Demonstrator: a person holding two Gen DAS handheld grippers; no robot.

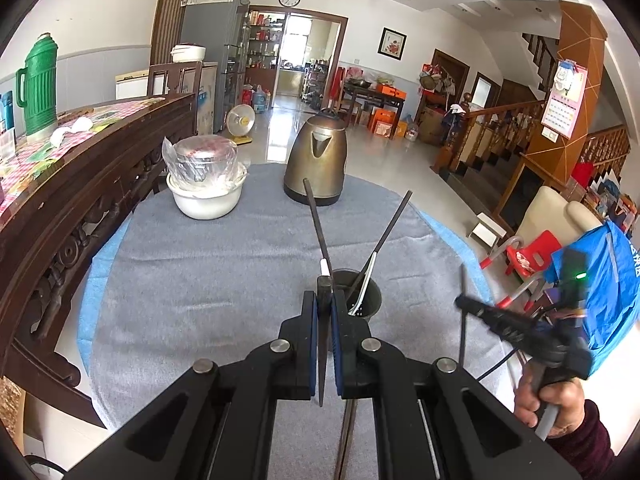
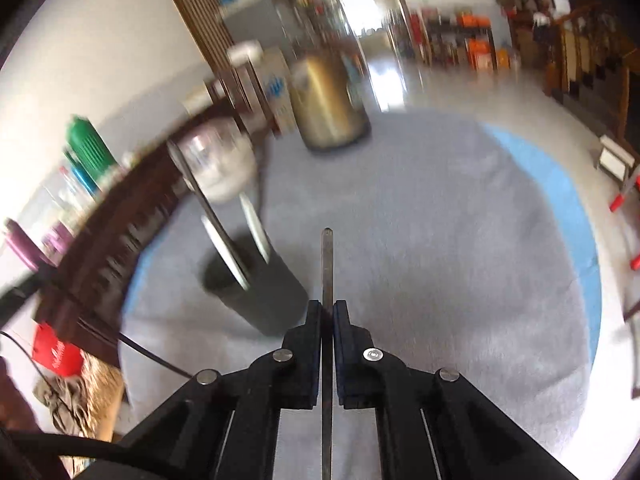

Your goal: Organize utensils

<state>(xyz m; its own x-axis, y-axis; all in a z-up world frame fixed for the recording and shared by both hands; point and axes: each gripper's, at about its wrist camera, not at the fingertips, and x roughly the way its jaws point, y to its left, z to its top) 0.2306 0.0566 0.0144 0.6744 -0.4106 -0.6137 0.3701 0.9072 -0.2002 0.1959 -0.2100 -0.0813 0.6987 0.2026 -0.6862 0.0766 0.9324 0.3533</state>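
Observation:
My left gripper (image 1: 325, 300) is shut on a black-handled utensil (image 1: 316, 216) whose handle points up and away, just above a dark utensil holder (image 1: 370, 292). Another black-handled utensil (image 1: 388, 228) stands in that holder. My right gripper (image 2: 328, 306) is shut on a thin dark utensil (image 2: 327, 264) held upright. It also shows in the left wrist view (image 1: 464, 304), to the right of the holder. In the blurred right wrist view the holder (image 2: 260, 284) is to the left with utensils (image 2: 224, 236) in it.
A brass kettle (image 1: 316, 160) and a white bowl holding a wrapped steel pot (image 1: 206, 184) stand at the far side of the grey cloth-covered round table (image 1: 200, 272). A dark wooden sideboard (image 1: 80, 184) runs along the left. A red stool (image 1: 532, 256) is off the right.

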